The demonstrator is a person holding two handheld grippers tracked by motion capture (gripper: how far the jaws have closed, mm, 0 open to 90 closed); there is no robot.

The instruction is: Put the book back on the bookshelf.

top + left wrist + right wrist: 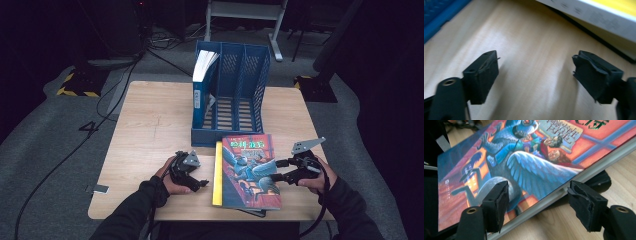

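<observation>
Book (248,171) btm corner cut off

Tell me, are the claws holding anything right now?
No. The right claw is open around the edge of the colourful book without pinching it. The left claw is open over the bare table.

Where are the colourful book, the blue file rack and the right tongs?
colourful book (248,172), high view, middle of its front cover
blue file rack (263,80), high view, its right side wall
right tongs (279,170), high view, midway between the tips
</observation>
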